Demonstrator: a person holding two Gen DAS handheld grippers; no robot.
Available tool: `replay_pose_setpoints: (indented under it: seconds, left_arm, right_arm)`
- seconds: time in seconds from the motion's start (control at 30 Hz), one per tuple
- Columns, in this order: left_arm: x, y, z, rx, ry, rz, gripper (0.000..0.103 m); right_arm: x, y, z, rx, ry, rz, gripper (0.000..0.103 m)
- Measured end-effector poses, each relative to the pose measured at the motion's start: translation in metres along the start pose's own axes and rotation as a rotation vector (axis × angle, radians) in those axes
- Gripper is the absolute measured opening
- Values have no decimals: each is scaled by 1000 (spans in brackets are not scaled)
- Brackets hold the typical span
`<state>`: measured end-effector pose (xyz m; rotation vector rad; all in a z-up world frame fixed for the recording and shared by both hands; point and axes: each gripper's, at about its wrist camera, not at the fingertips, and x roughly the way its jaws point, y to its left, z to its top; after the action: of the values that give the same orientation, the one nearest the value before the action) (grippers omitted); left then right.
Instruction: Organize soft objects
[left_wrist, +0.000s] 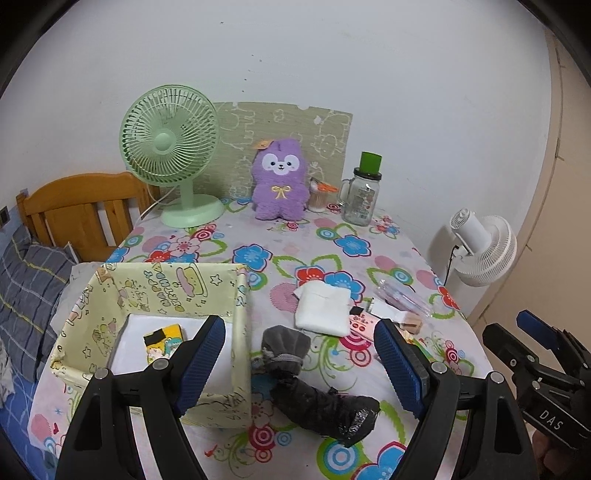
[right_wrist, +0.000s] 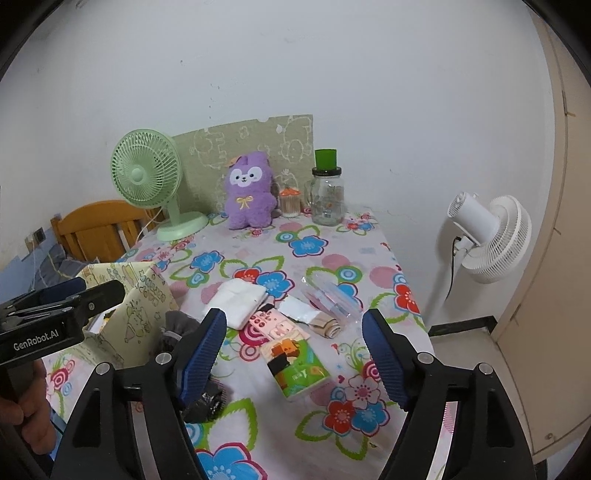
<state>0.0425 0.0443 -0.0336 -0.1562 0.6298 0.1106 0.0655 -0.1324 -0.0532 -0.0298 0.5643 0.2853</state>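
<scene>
Two claws hang over a tabletop (left_wrist: 369, 236) covered in a floral cloth, both spread wide and holding nothing. Lower left in the left wrist view stands a pale yellow cartoon-printed fabric box (left_wrist: 159, 291) with a small yellow packet (left_wrist: 162, 341) inside. Beside it lies a dark grey and black rolled glove (left_wrist: 314, 387), between the pads of the left claw (left_wrist: 299, 362). A folded white cloth (left_wrist: 323, 306) rests near the centre. Under the right claw (right_wrist: 293, 356), clear of its pads, lies a green tissue pack (right_wrist: 295, 363). A purple plush toy (left_wrist: 279, 184) sits upright at the upper centre, against the wall.
</scene>
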Motion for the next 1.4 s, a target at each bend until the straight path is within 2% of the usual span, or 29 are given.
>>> replay_pose_setpoints:
  seconds: [0.17, 0.73, 1.4]
  left_arm:
    - [2, -7, -3, 11, 9, 1, 88]
    - [11, -28, -14, 54, 47, -7, 94]
    - [50, -42, -35, 69, 161, -11, 94]
  right_arm:
    - [1, -2, -3, -1, 11, -5, 88]
    - [7, -15, -12, 13, 43, 4, 92]
    - [47, -25, -29, 9, 149, 8, 93]
